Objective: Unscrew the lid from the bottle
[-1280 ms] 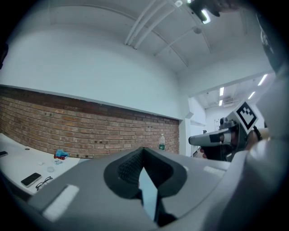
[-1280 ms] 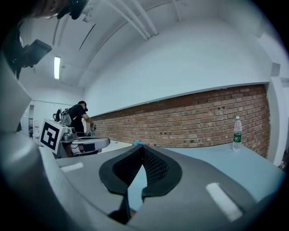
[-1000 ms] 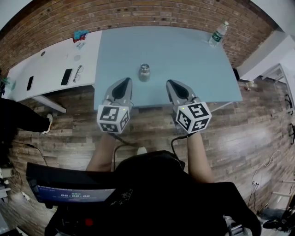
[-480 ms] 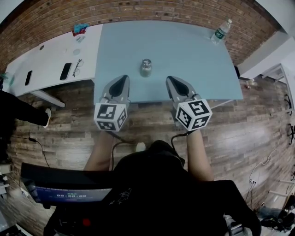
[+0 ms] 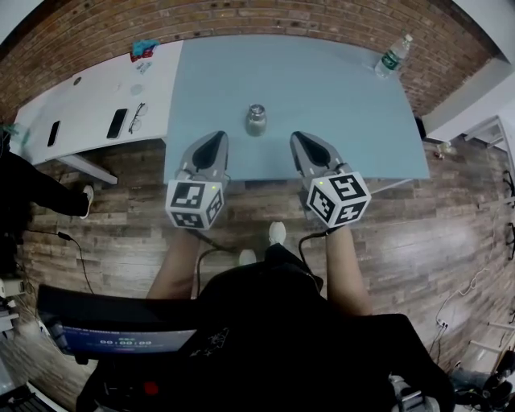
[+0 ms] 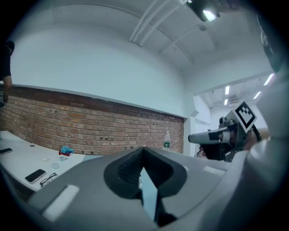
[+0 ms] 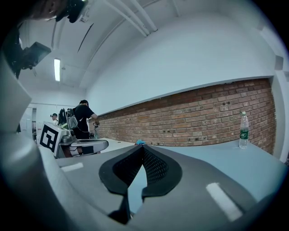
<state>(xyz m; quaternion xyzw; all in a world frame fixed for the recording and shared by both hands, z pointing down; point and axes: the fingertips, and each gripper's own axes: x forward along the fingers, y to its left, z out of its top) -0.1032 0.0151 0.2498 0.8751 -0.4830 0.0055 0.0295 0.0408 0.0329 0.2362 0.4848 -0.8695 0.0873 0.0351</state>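
Observation:
A small clear bottle (image 5: 256, 121) with a silver lid stands upright near the front of the blue-grey table (image 5: 322, 88). My left gripper (image 5: 216, 139) hovers over the table's front edge, below and left of the bottle, and is shut on nothing. My right gripper (image 5: 298, 139) mirrors it below and right of the bottle, also shut and empty. Neither touches the bottle. In the left gripper view the closed jaws (image 6: 143, 149) point level, and the right gripper (image 6: 221, 135) shows beside them. The right gripper view shows its own closed jaws (image 7: 142, 147) and the left gripper (image 7: 72, 145).
A plastic water bottle (image 5: 393, 55) stands at the table's far right corner. A white table (image 5: 80, 109) on the left carries a phone (image 5: 117, 122), glasses (image 5: 136, 122) and a blue packet (image 5: 143, 50). A brick wall (image 5: 265, 20) runs behind. A person (image 7: 83, 119) stands far off.
Both grippers and the small bottle keep their places. The head view has shifted slightly, and a shoe now shows on the floor below the table edge.

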